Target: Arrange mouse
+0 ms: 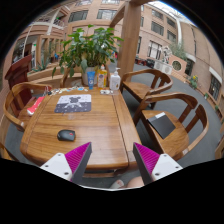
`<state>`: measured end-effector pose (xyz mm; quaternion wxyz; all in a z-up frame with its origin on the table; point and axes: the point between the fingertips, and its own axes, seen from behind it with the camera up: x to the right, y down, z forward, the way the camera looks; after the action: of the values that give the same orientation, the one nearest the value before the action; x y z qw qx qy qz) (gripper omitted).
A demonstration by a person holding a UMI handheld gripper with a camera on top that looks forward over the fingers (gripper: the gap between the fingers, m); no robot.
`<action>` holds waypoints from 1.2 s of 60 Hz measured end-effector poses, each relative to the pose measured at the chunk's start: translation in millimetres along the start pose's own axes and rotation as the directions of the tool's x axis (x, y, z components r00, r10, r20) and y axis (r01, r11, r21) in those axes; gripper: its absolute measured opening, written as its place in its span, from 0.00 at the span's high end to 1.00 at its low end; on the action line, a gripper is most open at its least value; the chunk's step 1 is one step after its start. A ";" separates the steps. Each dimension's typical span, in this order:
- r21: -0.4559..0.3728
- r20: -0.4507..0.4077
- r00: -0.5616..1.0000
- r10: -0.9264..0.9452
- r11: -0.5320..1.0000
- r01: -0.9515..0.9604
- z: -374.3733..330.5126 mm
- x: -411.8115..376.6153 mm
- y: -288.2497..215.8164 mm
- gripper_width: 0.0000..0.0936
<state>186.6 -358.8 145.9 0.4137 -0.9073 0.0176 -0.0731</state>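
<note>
Beyond the glass, a brick building [150, 25] with rows of windows fills the far background, and a thick wooden post [130, 38] rises in front of it. Nearer, a long wooden table [85, 125] made of wide planks takes up the middle of the scene, its bare boards stretching toward the gripper. Wooden armchairs stand around it: two on the far right side [150, 88], one of them closer [185, 125] with a dark flat item lying on its seat [160, 123], and another chair at the left [18, 100]. A leafy green potted plant [90, 45] stands at the table's far end, with a few bottles [100, 76] clustered just in front of it. A dark printed sheet or magazine [73, 102] lies flat near the middle of the table, and a red item [35, 104] rests by the left edge beside it. The mouse [66, 135], small and black, sits on the boards near the table's closer left part, ahead of the left finger and well apart from it. The gripper [112, 160] is spread wide with nothing between its pink pads [75, 158], holding nothing.
</note>
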 end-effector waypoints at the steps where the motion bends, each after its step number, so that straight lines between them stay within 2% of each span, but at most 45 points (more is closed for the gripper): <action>1: -0.001 0.000 1.000 0.004 1.000 -0.003 0.1 -0.4 0.7 0.09; 12: -0.020 -0.001 1.000 0.031 0.999 -0.031 8.2 -9.5 33.6 0.09; 17: 0.001 0.023 0.998 0.056 0.998 -0.056 9.3 -25.7 52.5 0.09; 21: -0.015 0.043 0.997 0.062 0.998 -0.062 11.3 -43.3 76.9 0.09; 34: 0.024 0.177 0.984 0.006 1.000 -0.011 28.2 -141.8 116.7 0.09; 43: 0.113 0.263 0.965 -0.006 0.993 -0.025 54.9 -210.6 100.6 0.08; 49: 0.147 0.287 0.958 -0.005 0.988 -0.039 80.5 -239.2 82.3 0.08; 64: 0.130 0.236 0.971 0.042 0.989 -0.075 139.4 -253.7 42.0 0.09; 72: 0.127 0.236 0.968 0.091 0.984 -0.123 157.5 -254.8 17.4 0.09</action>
<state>-41.7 -228.9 0.8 0.4793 -0.8759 0.0136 0.0533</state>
